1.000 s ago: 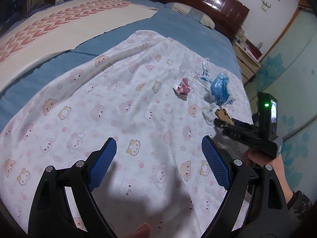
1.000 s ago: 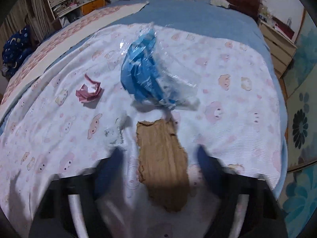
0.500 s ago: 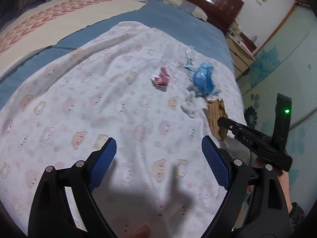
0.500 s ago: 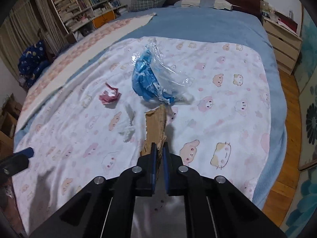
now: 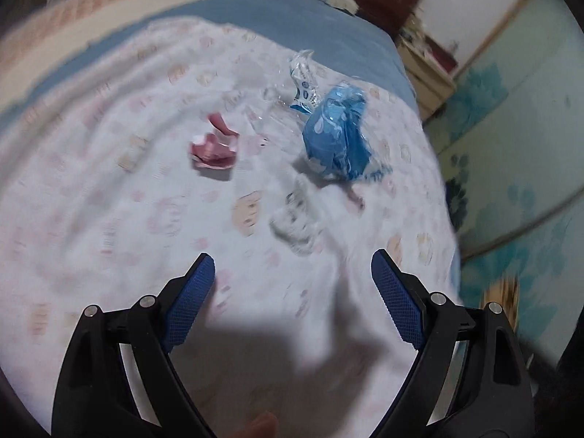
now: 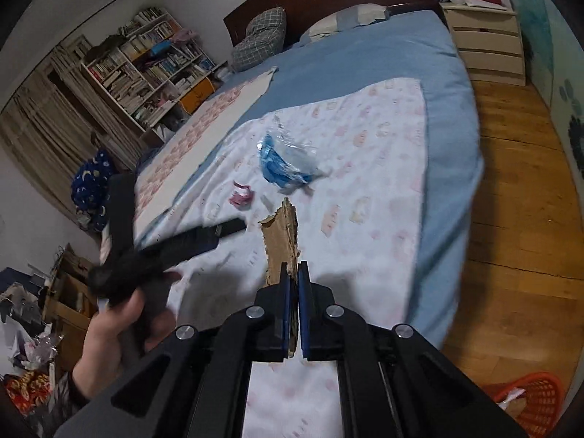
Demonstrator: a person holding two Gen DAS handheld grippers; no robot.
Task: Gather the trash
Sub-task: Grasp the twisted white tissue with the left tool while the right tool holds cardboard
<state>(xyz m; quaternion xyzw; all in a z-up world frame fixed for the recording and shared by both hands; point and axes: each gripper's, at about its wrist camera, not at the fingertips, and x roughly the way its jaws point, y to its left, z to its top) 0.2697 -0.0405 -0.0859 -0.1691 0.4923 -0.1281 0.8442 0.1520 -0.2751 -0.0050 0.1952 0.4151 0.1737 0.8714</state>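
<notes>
My right gripper [image 6: 292,273] is shut on a torn brown cardboard piece [image 6: 281,241], which it holds up above the cartoon-print sheet [image 6: 383,189]. On that sheet lie a blue plastic wrapper [image 5: 337,135] with clear film [image 5: 303,84], a crumpled red paper [image 5: 215,146] and a small white crumpled wrapper [image 5: 295,219]. My left gripper [image 5: 294,284] hovers open just short of the white wrapper, nothing between its blue pads. The right wrist view shows the left gripper [image 6: 226,229] in a hand [image 6: 116,328], the blue wrapper [image 6: 284,164] and the red paper [image 6: 241,195]. The left wrist view is motion-blurred.
An orange plastic basket [image 6: 533,398] stands on the wooden floor [image 6: 518,182] at the bed's right side. A nightstand [image 6: 485,43] is by the headboard and a bookshelf [image 6: 146,65] beyond the bed's far side. The blue bedcover [image 6: 365,58] has pillows at its head.
My right gripper shut on the cardboard piece and lifted it off the sheet, rolling as it rose. My left gripper moved closer to the remaining trash and stayed open.
</notes>
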